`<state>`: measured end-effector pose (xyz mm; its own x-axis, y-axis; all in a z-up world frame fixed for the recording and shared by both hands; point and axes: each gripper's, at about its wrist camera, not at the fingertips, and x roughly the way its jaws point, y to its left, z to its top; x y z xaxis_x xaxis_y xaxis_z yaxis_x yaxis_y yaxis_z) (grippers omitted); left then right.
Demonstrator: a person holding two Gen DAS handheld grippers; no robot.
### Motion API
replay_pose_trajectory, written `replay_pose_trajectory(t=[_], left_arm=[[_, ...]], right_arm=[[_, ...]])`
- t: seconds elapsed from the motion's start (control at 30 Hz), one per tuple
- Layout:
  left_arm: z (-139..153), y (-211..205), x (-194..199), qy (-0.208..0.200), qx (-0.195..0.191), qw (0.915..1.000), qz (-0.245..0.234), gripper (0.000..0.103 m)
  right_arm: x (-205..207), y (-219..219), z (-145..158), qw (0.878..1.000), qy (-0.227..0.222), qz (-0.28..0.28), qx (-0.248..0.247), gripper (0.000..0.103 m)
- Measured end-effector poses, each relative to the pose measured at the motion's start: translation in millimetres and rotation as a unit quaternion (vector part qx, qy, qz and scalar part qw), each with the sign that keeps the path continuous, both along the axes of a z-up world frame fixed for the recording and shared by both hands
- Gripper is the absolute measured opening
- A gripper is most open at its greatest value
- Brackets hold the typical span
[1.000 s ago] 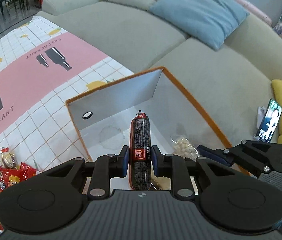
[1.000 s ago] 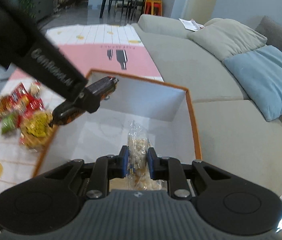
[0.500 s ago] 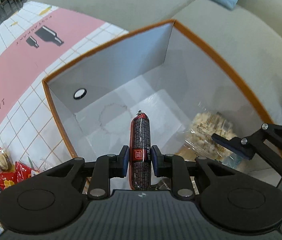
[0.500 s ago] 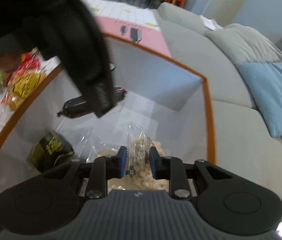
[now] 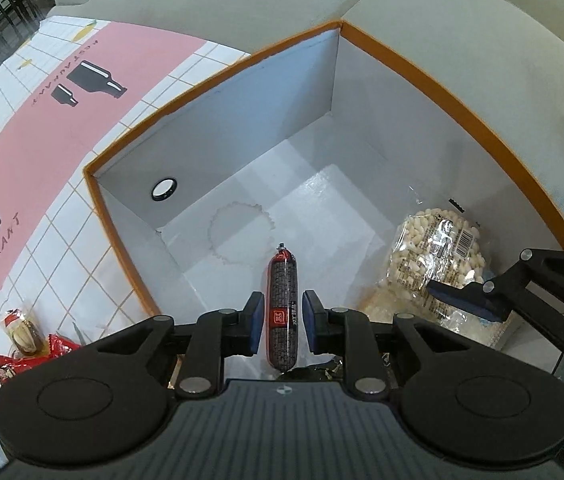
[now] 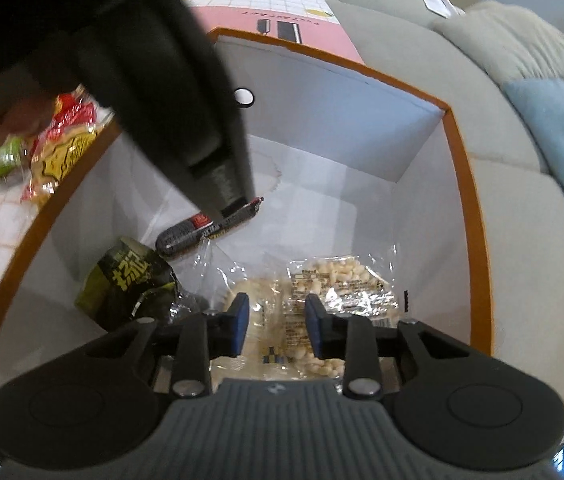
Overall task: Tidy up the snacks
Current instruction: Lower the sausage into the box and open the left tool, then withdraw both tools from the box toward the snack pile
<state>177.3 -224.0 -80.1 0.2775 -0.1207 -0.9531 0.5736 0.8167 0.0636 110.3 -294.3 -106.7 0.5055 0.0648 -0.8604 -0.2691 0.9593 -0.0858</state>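
Both grippers are lowered into the orange-rimmed box [image 5: 433, 80], which is evidently the collection point for the snacks.

Left gripper [image 5: 280, 322]: the jaws are opening. The sausage stick [image 5: 282, 312] lies lengthwise between the pads with a slim gap visible on each side, so the pads no longer appear to press on it. It points straight ahead of the gripper, over the white box floor. I judge this a release: the stick was brought low so that it drops a short way rather than falls.

Right gripper [image 6: 276, 326]: the jaws are opening and stand clearly apart. The clear bag of white puffed pieces [image 6: 321, 284] lies flat on the floor directly under and ahead of the fingertips, not pinched. It appears already delivered, beside the right-hand wall.

Other contents: a dark green packet [image 6: 130, 280] rests to the left of the right gripper, near the left wall. In the right wrist view the left gripper's black body crosses overhead, hiding part of the box.

Outstanding: several red and yellow snack packs [image 6: 62, 136] lie outside the box on the patterned cloth [image 5: 42, 128], beyond the left wall. The task is judged partly done.
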Motion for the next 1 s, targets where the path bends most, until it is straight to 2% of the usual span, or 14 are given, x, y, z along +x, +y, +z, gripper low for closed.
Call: replay_pose_trajectory(t=[0.07, 0.17, 0.33, 0.47, 0.63, 0.77, 0.93, 1.0], left_arm=[[6.2, 4.1, -2.0, -0.004, -0.008, 1.0000, 0.001, 0.031], [16.9, 9.3, -6.2, -0.013, -0.018, 0.9997, 0.002, 0.036], [38.7, 24.5, -16.2, -0.029, -0.043, 0.9986, 0.012, 0.038], [58.5, 43.4, -26.2, -0.042, -0.070, 0.9961, 0.033, 0.038], [83.7, 71.1, -45.5, -0.090, -0.089, 0.9903, 0.058, 0.039], [97.3, 96.9, -61.3, -0.134, -0.088, 0.9838, 0.080, 0.039], [104.2, 129.9, -76.3, -0.168, -0.077, 0.9766, 0.110, 0.040], [104.9, 144.1, -81.0, -0.174, -0.076, 0.9741, 0.123, 0.048]], right_arm=[[2.3, -2.5, 2.6, 1.000, 0.004, -0.013, 0.020, 0.045], [-0.2, -0.4, 6.5, 0.998, 0.009, -0.030, 0.048, 0.048], [-3.1, 2.5, 20.9, 0.994, 0.010, -0.069, 0.082, 0.049], [-11.5, 9.0, 40.5, 0.991, -0.009, -0.102, 0.086, 0.049], [-28.5, 20.8, 65.5, 0.980, -0.053, -0.155, 0.110, 0.050], [-44.5, 39.0, 82.2, 0.971, -0.091, -0.178, 0.129, 0.050], [-56.0, 59.3, 88.2, 0.960, -0.110, -0.202, 0.163, 0.051], [-60.7, 68.1, 88.1, 0.957, -0.111, -0.207, 0.171, 0.051]])
